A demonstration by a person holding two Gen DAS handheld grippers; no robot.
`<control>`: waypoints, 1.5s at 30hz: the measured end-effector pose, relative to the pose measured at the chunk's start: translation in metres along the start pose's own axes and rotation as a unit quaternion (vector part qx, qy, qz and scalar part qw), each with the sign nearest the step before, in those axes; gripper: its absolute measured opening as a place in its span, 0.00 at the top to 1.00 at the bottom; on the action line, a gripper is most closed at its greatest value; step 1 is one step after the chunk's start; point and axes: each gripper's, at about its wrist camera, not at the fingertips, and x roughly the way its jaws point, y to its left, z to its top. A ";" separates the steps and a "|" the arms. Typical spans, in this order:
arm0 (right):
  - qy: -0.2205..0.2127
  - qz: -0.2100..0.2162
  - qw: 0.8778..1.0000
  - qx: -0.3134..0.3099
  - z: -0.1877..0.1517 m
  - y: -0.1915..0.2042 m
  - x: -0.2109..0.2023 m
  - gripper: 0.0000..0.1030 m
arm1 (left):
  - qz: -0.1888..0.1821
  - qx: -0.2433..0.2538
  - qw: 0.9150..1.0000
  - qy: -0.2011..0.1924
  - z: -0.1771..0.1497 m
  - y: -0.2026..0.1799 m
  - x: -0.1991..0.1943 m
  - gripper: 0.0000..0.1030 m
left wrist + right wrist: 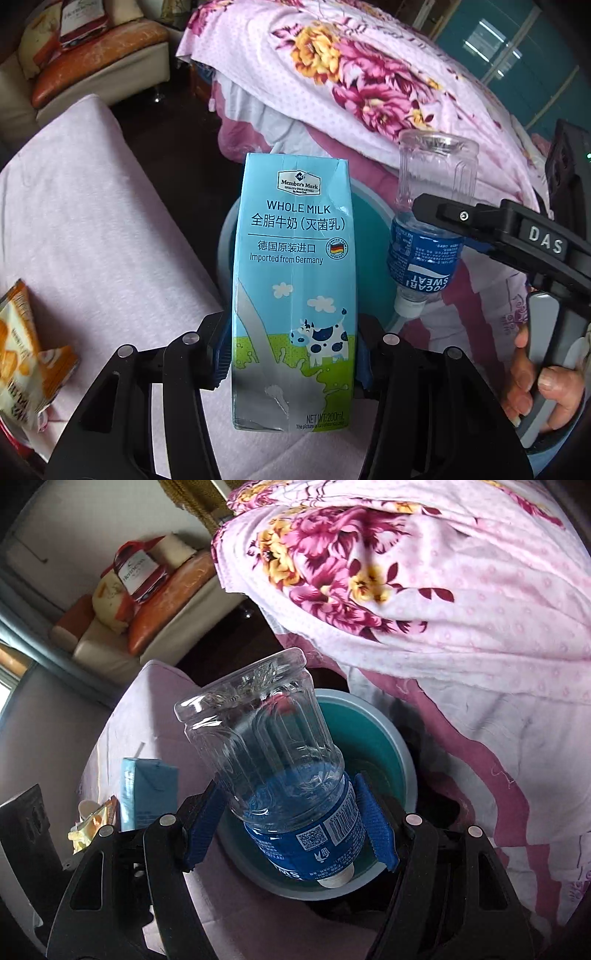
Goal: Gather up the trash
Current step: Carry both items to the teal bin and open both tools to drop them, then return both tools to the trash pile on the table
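A round teal bin (373,738) with a pale rim stood on the floor beside the bed's floral quilt (424,590), and I took it as my landmark. Just above its mouth, my right hand-held gripper (291,823) was clenched on a plastic bottle (266,746), held cap down, blue pads pressing the labelled waist. The bottle looked empty, so I judged it very light, smooth and easily dented; the labelled band seemed the surest place to hold. In front of the bin, nearer me, my left hand-held gripper (291,354) was clamped across the lower sides of a milk carton (295,280), upright with a straw at its top. Creased, it seemed light and soft-walled, best gripped by its narrow sides. Left of the bin, an orange snack wrapper (26,354) lay on a pink-covered surface (92,221).
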 end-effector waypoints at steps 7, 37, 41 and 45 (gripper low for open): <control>0.010 -0.008 1.000 0.000 0.001 -0.004 0.009 0.35 | 0.013 -0.012 1.000 -0.002 -0.001 0.007 0.008 0.24; 0.044 -0.036 0.998 -0.029 -0.032 0.041 -0.002 0.23 | 0.006 -0.088 0.995 -0.039 -0.068 0.068 -0.071 0.11; 0.047 -0.028 0.998 -0.039 -0.042 0.056 -0.007 0.23 | 0.015 -0.099 0.994 -0.053 -0.085 0.078 -0.092 0.11; 0.050 -0.022 0.997 -0.055 -0.052 0.076 -0.012 0.23 | 0.025 -0.117 0.990 -0.068 -0.105 0.095 -0.115 0.11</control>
